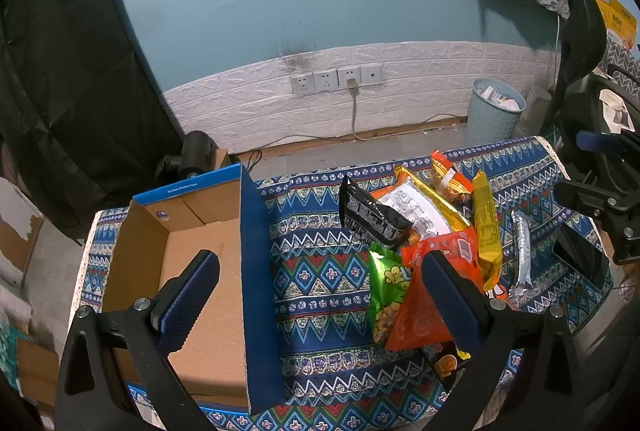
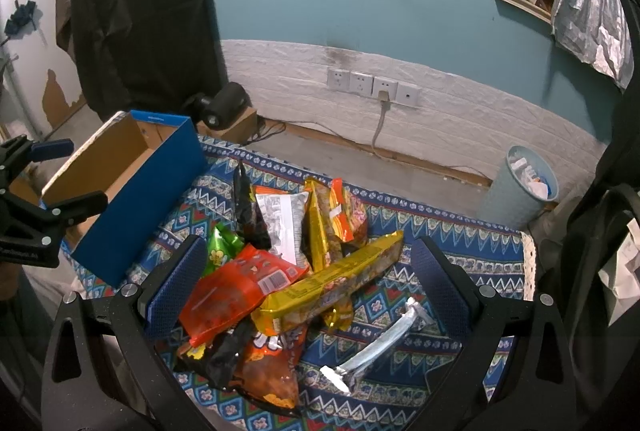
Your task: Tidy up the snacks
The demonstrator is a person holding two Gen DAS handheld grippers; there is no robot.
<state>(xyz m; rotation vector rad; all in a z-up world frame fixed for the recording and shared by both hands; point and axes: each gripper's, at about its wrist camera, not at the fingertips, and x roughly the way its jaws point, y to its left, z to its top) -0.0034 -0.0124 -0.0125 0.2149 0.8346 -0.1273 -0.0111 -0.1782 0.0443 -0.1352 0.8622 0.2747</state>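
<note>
A pile of snack packets lies on a patterned blue cloth (image 1: 320,271): an orange bag (image 1: 424,315) (image 2: 236,287), a green bag (image 1: 386,295) (image 2: 220,251), a black bag (image 1: 372,219), a long yellow packet (image 1: 486,227) (image 2: 332,279) and a silver bar (image 1: 520,255) (image 2: 376,347). An open blue cardboard box (image 1: 200,251) (image 2: 132,191) stands to the pile's left and looks empty. My left gripper (image 1: 320,283) is open, hovering over the box's right wall. My right gripper (image 2: 308,271) is open above the pile, and shows at the left wrist view's right edge (image 1: 600,199).
A blue bin (image 1: 494,111) (image 2: 520,187) stands on the floor behind the table. Wall sockets (image 1: 336,81) with a plugged cable sit on the white brick panel. A black cloth (image 1: 60,91) hangs at left. A dark phone-like slab (image 1: 580,255) lies at the cloth's right end.
</note>
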